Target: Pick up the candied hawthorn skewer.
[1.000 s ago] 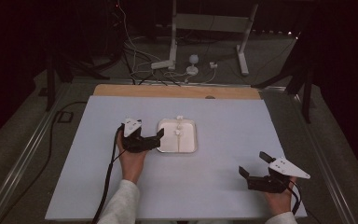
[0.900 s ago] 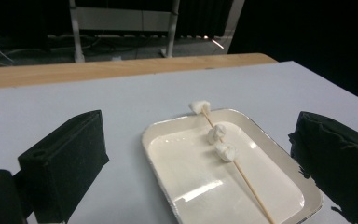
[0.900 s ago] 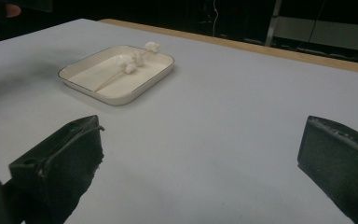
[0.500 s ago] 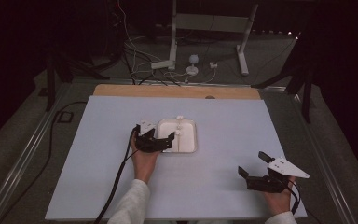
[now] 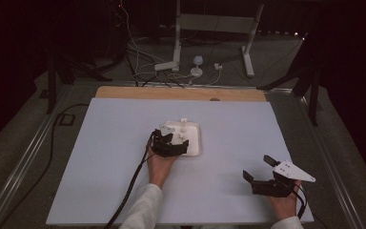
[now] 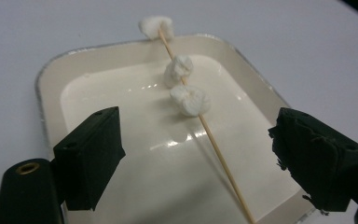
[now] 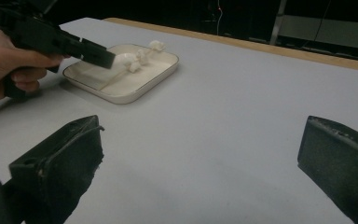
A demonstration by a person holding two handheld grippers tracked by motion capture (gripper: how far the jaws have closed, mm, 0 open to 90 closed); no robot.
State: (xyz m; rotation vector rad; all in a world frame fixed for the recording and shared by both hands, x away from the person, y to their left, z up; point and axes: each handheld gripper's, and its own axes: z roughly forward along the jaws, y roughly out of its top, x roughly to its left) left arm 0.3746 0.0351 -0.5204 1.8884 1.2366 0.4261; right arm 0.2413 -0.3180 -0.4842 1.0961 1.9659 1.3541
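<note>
A white square tray [image 5: 195, 137] lies mid-table and holds a wooden skewer [image 6: 219, 156] with three marshmallows [image 6: 190, 100] threaded on its far half. My left gripper [image 5: 177, 142] hangs low over the tray's near-left part. Its jaws [image 6: 200, 140] are open and have just been closing. The bare near end of the skewer runs between them and touches neither pad. My right gripper [image 5: 259, 168] rests open near the table's front right with nothing between its jaws [image 7: 205, 140]. From there, the tray [image 7: 154, 70] and the left gripper [image 7: 98, 53] show at the upper left.
The table top is a pale board [image 5: 114, 181] with a wooden strip [image 5: 181, 93] along its far edge. Beyond it, on the floor, are white stand legs [image 5: 176, 52] and loose cables [image 5: 143, 76]. The left gripper's black cable [image 5: 128, 191] trails toward the front edge.
The left hand has moved right and down from beside the tray to over it, and its jaws stand a little narrower. The right hand has not moved.
</note>
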